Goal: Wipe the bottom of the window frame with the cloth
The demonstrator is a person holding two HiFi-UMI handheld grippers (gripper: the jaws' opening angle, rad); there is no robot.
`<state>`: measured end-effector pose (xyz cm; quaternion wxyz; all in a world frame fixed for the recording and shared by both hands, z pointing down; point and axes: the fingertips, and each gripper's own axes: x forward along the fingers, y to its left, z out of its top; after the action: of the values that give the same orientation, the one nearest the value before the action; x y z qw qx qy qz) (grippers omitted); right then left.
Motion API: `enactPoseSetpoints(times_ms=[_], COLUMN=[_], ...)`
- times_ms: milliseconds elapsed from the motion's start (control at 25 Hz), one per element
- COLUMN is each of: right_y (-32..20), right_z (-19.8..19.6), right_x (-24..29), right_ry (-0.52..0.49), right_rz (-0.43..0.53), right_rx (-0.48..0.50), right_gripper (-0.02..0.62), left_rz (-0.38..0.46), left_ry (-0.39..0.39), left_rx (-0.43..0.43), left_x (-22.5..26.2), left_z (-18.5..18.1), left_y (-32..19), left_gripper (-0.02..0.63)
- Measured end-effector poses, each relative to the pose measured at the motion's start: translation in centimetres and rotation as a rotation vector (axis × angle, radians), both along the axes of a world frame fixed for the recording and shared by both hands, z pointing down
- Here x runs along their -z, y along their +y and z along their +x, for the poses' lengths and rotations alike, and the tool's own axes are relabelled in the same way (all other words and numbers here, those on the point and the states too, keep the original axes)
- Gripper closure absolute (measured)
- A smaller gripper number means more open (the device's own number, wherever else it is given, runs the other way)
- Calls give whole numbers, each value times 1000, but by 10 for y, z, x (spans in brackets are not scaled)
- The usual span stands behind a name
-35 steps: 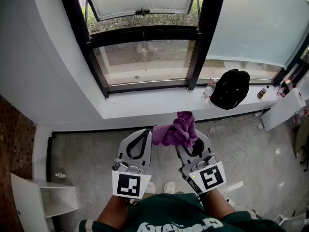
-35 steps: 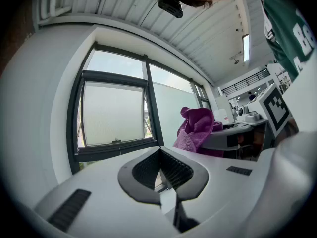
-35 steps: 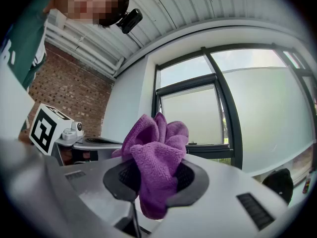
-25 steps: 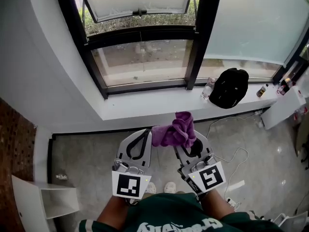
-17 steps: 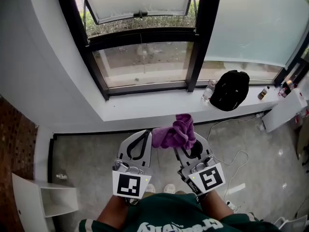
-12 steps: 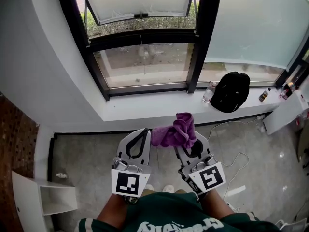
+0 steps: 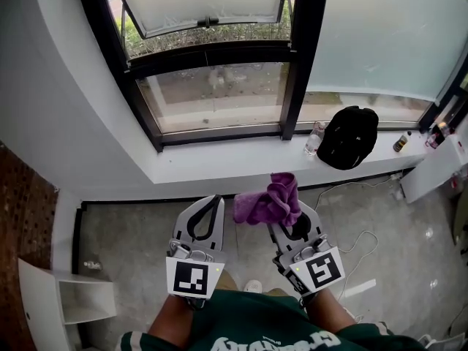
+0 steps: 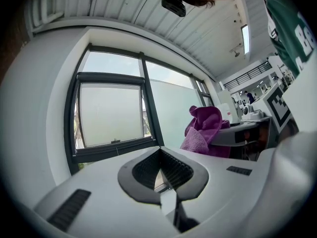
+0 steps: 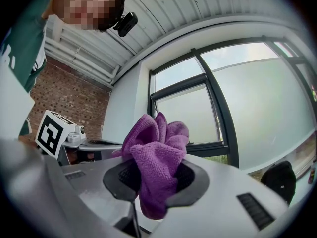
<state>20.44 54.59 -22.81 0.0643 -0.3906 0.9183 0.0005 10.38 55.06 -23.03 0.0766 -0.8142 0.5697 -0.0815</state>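
Observation:
A crumpled purple cloth (image 7: 269,200) (image 9: 154,157) (image 8: 203,131) bunches out of my right gripper (image 7: 287,212) (image 9: 154,175), whose jaws are shut on it. My left gripper (image 7: 207,209) (image 8: 161,163) sits beside it on the left, jaws closed together with nothing between them. Both hang over the floor, short of the white sill (image 7: 219,159). Beyond the sill runs the black bottom rail of the window frame (image 7: 219,134), under a pane tilted open at the top. The same frame (image 9: 208,145) (image 8: 114,150) shows in both gripper views.
A black bag (image 7: 348,136), a clear bottle (image 7: 313,139) and small bottles (image 7: 399,143) stand on the sill's right part. A white shelf unit (image 7: 66,302) is at the lower left, a white cable (image 7: 358,243) lies on the floor at the right, a white cabinet (image 7: 435,167) at the far right.
Both grippers and the cloth keep nearly the same place. The head view has shifted slightly, so the window and sill sit a little differently in frame.

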Motion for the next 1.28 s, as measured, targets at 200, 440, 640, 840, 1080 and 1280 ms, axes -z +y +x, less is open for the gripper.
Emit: enactPoseSetpoints(times_ms=[200, 440, 640, 840, 1080, 1280], right_y=[-17, -57, -102, -184, -283, -353], right_z=[0, -16, -37, -78, -110, -134], right_x=[-15, -43, -64, -64, -61, -62], right_ry=[25, 45, 70, 94, 75, 70], right_rz=[-25, -65, -96, -124, -127, -122], right_rx=[0, -8, -14, -30, -95, -156], right_gripper=[485, 485, 485, 485, 485, 485], left_rz=[13, 22, -1, 4, -9, -37], left_ry=[-13, -53, -28, -12, -14, 3], left_rx=[3, -11, -24, -88, -198, -265], left_x=[-6, -23, -41, -34, -33, -43], left_z=[-1, -16, -36, -64, -84, -102], left_y=[-17, -55, -106, -199, -296, -357], left_gripper=[597, 597, 597, 597, 597, 598])
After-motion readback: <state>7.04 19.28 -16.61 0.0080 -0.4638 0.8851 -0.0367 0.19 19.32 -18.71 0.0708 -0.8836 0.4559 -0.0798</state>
